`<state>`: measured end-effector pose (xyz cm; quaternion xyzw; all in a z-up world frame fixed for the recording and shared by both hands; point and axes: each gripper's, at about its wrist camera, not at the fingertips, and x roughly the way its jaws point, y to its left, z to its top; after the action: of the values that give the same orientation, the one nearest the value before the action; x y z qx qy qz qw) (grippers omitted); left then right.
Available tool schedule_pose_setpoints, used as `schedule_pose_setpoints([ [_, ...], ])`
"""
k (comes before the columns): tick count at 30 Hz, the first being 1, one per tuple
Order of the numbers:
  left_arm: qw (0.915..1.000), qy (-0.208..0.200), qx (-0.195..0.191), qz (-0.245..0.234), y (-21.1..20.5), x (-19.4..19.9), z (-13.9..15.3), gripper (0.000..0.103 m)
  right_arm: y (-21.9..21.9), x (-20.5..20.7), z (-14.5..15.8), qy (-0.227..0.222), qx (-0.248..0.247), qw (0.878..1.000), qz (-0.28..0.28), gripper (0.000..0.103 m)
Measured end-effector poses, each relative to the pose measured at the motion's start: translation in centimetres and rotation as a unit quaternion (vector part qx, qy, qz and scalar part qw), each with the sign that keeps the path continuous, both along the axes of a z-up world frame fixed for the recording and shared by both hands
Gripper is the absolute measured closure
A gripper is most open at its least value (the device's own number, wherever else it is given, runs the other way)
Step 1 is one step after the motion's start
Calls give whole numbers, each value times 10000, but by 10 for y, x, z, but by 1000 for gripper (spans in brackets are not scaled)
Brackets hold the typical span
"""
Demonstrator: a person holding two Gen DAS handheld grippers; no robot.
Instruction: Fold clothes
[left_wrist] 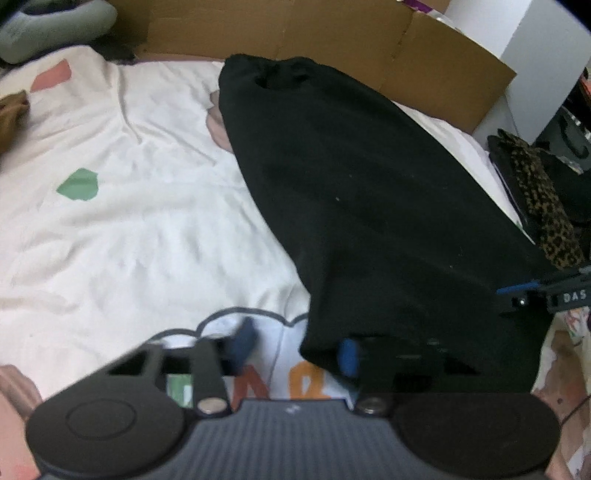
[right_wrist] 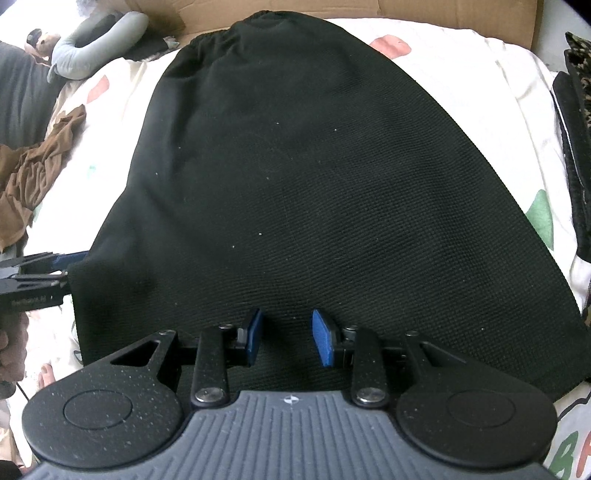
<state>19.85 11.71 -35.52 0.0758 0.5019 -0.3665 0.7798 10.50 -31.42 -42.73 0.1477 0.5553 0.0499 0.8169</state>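
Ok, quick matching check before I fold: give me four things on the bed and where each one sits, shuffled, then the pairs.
Things:
1 black garment
2 brown garment
3 leopard-print cloth
4 cardboard

Places:
A standing at the far end
B crumpled at the left
C spread flat in the middle
D at the right edge

Pairs: 1-C, 2-B, 3-D, 4-A

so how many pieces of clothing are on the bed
3 that I can see: a black garment spread across the middle, a brown garment crumpled at the left edge, and a leopard-print piece at the right; more may be hidden.
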Motion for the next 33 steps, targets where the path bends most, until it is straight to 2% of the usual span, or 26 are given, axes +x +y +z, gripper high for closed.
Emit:
schedule_pose_setpoints([
  [2,9999,132,-45,-90,0,1,-2,94,-2,0,-1,-27,-39,10000,0,66],
  [8,9996,41,15,-267,4,-2,4,95,-12,-3,-3,-92,-274,9996,-44,71],
  [12,9996,84,119,-223,10,-3,7,96,-23,-7,-5,-106,-434,9989,-104,88],
  [15,9994,182,266,-123,14,-3,9,98,-31,-9,-6,-99,-454,9988,-169,93],
  [16,9993,269,244,-86,18,-2,10,98,-34,-9,-6,-90,-470,9987,-182,93],
  [19,9981,610,-70,92,29,0,14,88,-39,-6,-5,-46,-543,9982,-240,93],
  [20,9971,726,-204,142,32,0,16,76,-40,-4,-5,-26,-575,9980,-265,93],
  [21,9957,842,-360,174,33,0,17,67,-41,-3,-4,-9,-580,9979,-289,93],
  [24,9891,1231,-794,171,31,0,18,60,-45,-2,-5,23,-571,9978,-343,93],
  [27,9783,1708,-1166,109,22,-2,12,55,-44,-2,-4,47,-645,9974,-311,93],
  [32,9619,2348,-1397,128,5,-6,-9,56,-49,-4,-2,92,-777,9965,-291,93],
  [33,9579,2478,-1440,160,4,-6,-14,68,-51,-4,-2,101,-792,9963,-313,93],
])
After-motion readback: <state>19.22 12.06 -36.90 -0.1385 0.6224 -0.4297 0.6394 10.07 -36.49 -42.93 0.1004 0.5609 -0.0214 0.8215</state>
